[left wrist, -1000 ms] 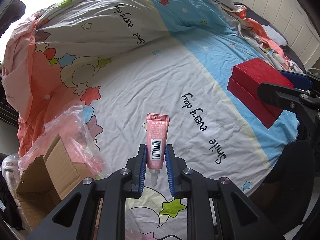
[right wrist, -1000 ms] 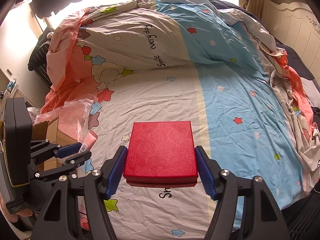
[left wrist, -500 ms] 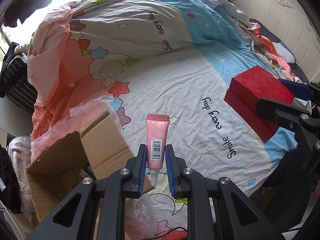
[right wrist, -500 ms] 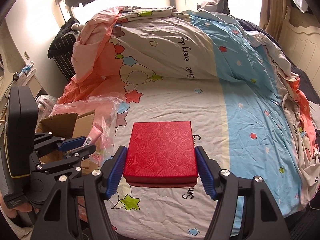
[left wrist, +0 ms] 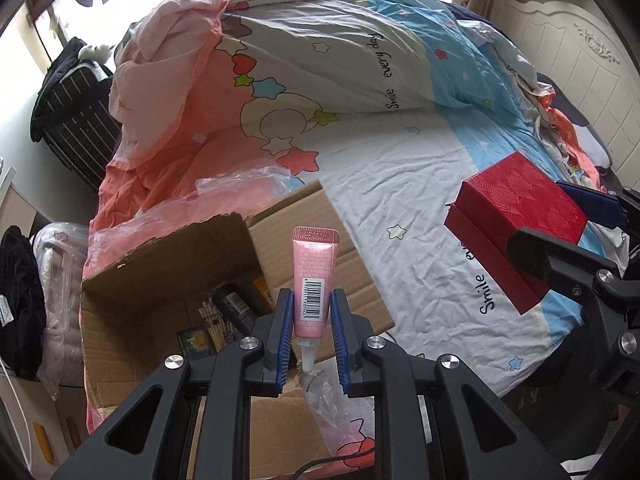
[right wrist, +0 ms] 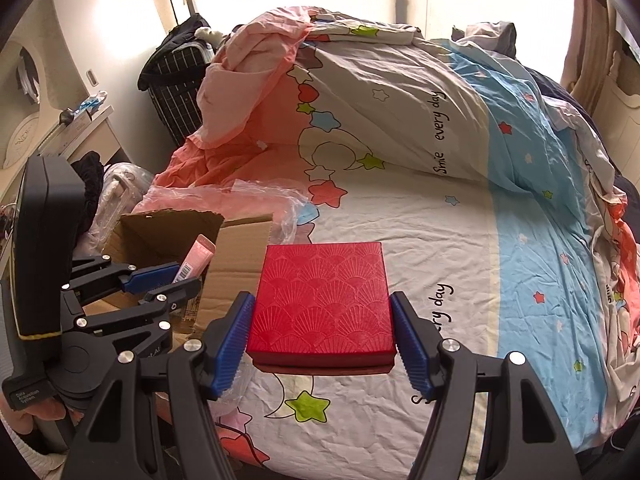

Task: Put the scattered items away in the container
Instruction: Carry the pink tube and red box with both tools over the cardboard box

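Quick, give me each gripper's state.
Left gripper: shut on the pink tube.
Right gripper: shut on the red box.

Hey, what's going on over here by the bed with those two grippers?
A person is tidying items into an open cardboard box at the edge of the bed. The left gripper is clamped on a pink tube, held above the box opening. The right gripper grips a red gift box by its sides, lifted over the bedsheet just right of the box. Some things already lie inside the box; neither held item is in yet.
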`<state>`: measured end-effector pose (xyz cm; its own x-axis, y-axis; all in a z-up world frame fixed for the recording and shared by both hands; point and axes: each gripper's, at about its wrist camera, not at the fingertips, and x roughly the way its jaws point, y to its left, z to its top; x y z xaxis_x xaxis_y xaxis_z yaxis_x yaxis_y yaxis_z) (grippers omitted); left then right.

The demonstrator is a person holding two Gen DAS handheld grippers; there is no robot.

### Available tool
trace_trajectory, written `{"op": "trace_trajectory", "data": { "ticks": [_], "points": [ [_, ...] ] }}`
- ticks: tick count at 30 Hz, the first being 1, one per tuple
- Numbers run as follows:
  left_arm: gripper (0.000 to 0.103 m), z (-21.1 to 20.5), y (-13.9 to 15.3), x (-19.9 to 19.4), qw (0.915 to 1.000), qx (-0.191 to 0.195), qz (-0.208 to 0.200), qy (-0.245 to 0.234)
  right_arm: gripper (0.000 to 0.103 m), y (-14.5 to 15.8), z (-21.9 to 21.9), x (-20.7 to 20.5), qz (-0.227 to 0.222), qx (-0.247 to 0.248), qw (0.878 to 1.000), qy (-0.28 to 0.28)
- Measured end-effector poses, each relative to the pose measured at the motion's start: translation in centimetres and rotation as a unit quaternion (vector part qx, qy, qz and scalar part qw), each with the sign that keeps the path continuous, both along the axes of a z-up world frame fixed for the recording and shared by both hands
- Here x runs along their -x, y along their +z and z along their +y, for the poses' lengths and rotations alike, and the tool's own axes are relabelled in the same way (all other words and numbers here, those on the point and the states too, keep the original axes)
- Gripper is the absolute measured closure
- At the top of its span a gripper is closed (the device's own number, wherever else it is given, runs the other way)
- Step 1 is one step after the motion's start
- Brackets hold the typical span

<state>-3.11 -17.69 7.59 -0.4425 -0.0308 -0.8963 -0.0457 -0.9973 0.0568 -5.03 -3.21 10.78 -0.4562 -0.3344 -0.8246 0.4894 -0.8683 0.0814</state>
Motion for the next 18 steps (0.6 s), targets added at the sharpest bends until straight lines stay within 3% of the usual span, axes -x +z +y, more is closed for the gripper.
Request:
{"op": "trace_trajectory", "data": {
  "ticks": [18],
  "points": [
    [0.084,-7.6,-1.1,-2.2,0.9974,-0.006,-0.012,0.071,0.039,-1.3,-7.8,-1.4,-0.008,-0.014,0.998,0.069]
  ]
}}
